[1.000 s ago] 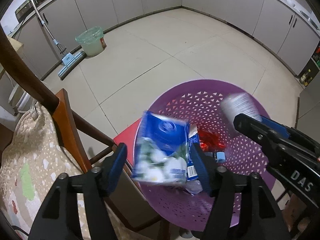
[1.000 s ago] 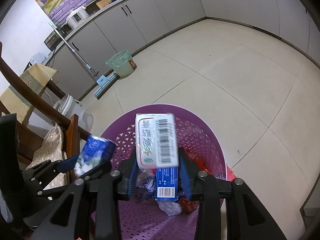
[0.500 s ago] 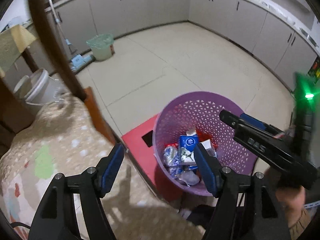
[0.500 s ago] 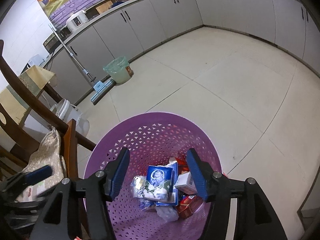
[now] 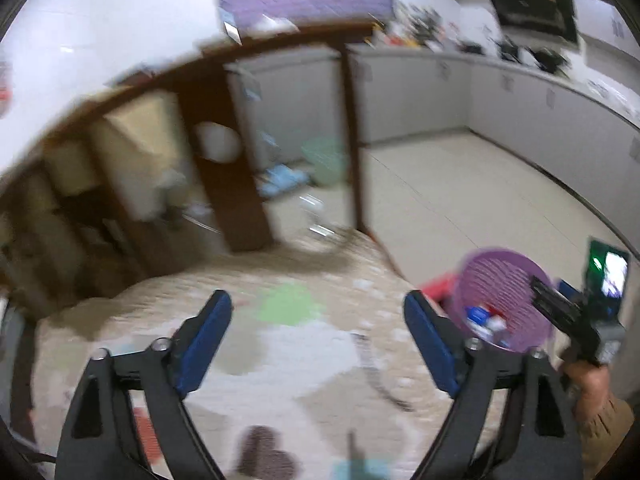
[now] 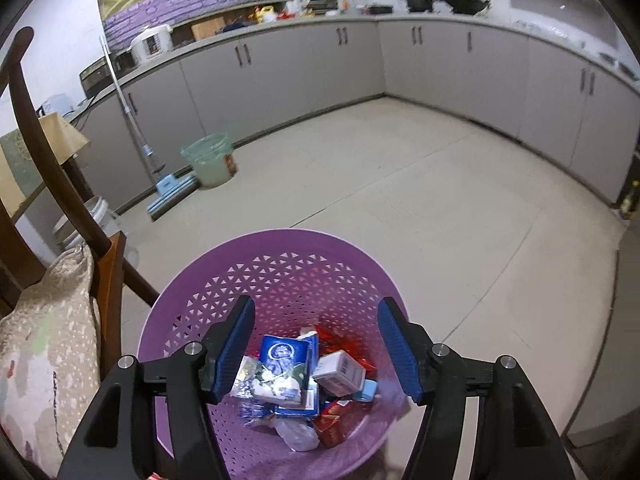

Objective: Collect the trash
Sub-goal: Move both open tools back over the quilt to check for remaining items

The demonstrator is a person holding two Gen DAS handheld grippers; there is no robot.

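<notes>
Drop-off step judged done: trash (image 6: 296, 376) (cartons, wrappers) lies piled in purple basket (image 6: 280, 280). Right tongs (image 6: 316, 348) held above basket, jaws opening, nothing between. Left tongs (image 5: 316, 344) aimed beside basket over patterned cushion (image 5: 288, 352), opening, empty. Next piece must be located.

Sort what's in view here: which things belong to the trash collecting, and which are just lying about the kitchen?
Belongs to the job:
- purple basket
- blue packet, white carton and red wrappers inside it
- right hand-held gripper, jaws opening, empty, over the basket
- left hand-held gripper, jaws opening, empty

Just lying about:
- green bin
- mop
- chair cushion
- rice cooker
</notes>
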